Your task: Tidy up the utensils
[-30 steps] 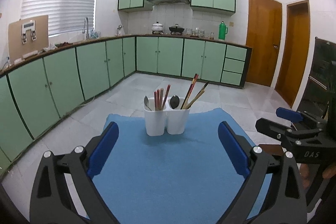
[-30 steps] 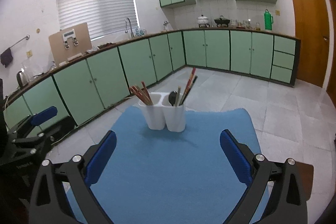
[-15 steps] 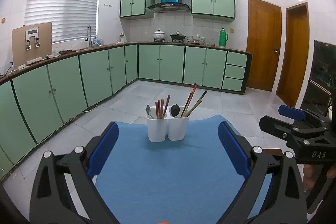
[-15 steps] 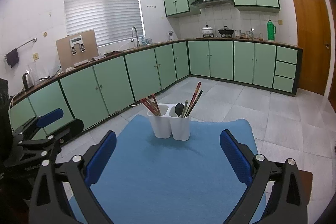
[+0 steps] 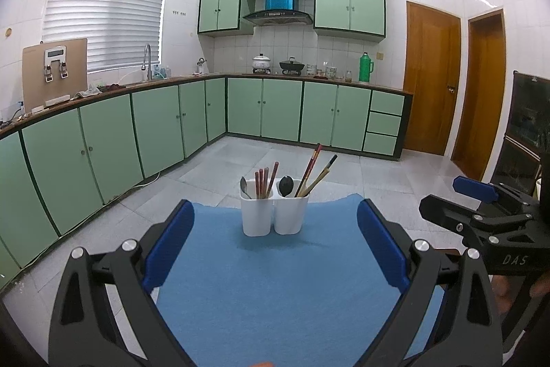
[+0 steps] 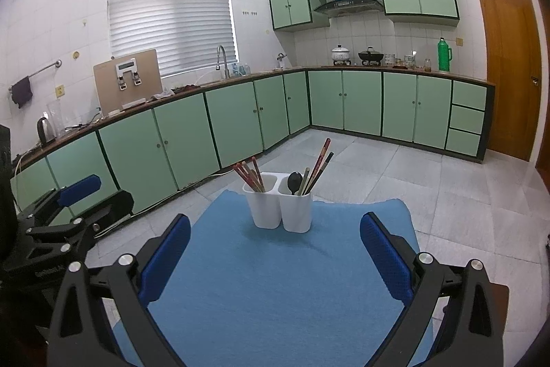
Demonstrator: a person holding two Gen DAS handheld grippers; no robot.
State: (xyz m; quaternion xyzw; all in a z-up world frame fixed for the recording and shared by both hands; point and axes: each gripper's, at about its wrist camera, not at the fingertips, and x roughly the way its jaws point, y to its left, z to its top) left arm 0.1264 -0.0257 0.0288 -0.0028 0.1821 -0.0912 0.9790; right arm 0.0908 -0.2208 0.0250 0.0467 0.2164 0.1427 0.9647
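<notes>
White plastic, the two-compartment utensil holder (image 5: 273, 212) stands upright on the far part of a blue cloth (image 5: 275, 291) that covers the surface; everything below is placed from this holder. Its left compartment (image 5: 256, 214) holds a bunch of reddish chopsticks (image 5: 264, 183) and a metal spoon (image 5: 244, 186) with its bowl up. Its right compartment (image 5: 290, 212) holds a black spoon (image 5: 286, 185), also bowl up, and several longer chopsticks (image 5: 314, 172) that lean out to the right, one red and the others darker or tan.

On the near side of the holder, the left hand-held gripper (image 5: 273, 250) is held over the cloth with its blue-padded fingers (image 5: 168, 246) spread wide apart and nothing between them. It does not touch the holder. The right hand-held gripper (image 6: 275, 253) hangs likewise on the near side, jaws wide apart and empty, its pads (image 6: 386, 255) clear of the holder. In the left wrist view this right tool shows well off to the holder's right.

Beyond the holder lies a pale tiled floor (image 5: 309, 157), then green cabinets (image 5: 282, 112) along the walls, with pots (image 5: 263, 62) and a green flask (image 5: 366, 67) on the worktop above them. Far to the holder's right are wooden doors (image 5: 431, 81).
</notes>
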